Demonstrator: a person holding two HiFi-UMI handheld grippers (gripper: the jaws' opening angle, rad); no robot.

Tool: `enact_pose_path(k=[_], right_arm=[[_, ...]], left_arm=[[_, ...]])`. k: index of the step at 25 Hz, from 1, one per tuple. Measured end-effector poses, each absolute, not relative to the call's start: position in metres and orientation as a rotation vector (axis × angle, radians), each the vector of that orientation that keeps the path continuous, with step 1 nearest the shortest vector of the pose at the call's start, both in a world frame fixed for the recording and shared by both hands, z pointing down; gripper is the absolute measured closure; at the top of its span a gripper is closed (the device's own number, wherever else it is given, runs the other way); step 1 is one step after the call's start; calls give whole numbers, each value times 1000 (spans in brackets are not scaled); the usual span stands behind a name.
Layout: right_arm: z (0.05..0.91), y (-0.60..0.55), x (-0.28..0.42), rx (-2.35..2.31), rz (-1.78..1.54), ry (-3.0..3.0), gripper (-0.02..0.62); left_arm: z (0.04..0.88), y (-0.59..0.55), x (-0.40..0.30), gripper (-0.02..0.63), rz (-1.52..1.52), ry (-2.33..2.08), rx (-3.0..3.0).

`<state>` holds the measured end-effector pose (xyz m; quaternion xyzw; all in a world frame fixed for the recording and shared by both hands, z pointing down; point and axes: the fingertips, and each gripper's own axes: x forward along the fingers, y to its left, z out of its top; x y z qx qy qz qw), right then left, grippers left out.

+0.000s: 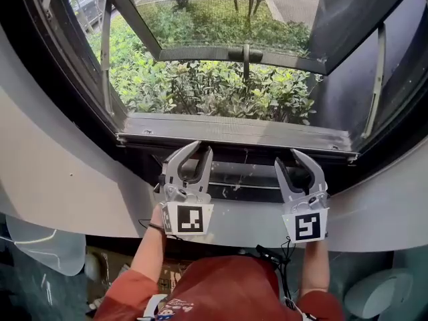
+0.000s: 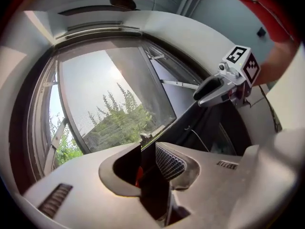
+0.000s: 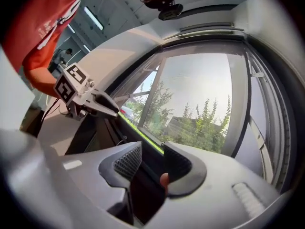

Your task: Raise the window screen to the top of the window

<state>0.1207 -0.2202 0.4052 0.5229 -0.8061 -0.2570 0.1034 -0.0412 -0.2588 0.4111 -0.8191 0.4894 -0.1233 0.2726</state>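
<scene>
**Jaws parted at the screen's bottom rail**

Jaws of the left gripper (image 1: 202,147) set at a narrow gap, those of the right gripper (image 1: 289,156) clearly wider. No clamping on either side. Along each gripper's own view, the dark edge of the bottom rail (image 1: 234,134) running into the gap between the ridged pads, with neither pair closed down on it.

From the head view: left gripper at 7 o'clock, right gripper at 5 o'clock, well apart from each other. Both sets of tips up against the rail's near edge, marker cubes back toward the person's forearms.

Window screen (image 2: 107,125) not yet raised: mesh stretched over the opening, bottom rail low, lying across from 9 to 3 o'clock just beyond the sill (image 1: 241,179). Rail ends butted against the dark side frames at both extremes.

Room for moving:
- Toward 12 o'clock in both gripper views, a long run of side frame up to the arched top of the window, well apart from the rail.
- Outside the mesh, an out-swung sash (image 1: 227,19) at 12 o'clock in the head view, on slim metal stays at 10 and 2 o'clock, with bushes (image 1: 221,92) below it.
- Curved pale wall (image 1: 60,179) closing in under the frame at 8 and 4 o'clock, near both grippers.
</scene>
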Motion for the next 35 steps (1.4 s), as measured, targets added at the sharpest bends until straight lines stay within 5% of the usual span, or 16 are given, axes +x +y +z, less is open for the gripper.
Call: enact_pose_path(k=[17, 35], right_arm=[[439, -222, 111, 1120, -934, -2130, 399], [457, -227, 112, 1000, -952, -2020, 397]], left_arm=[[440, -255, -39, 445, -737, 937, -2027], [462, -260, -43, 426, -950, 827, -1933]])
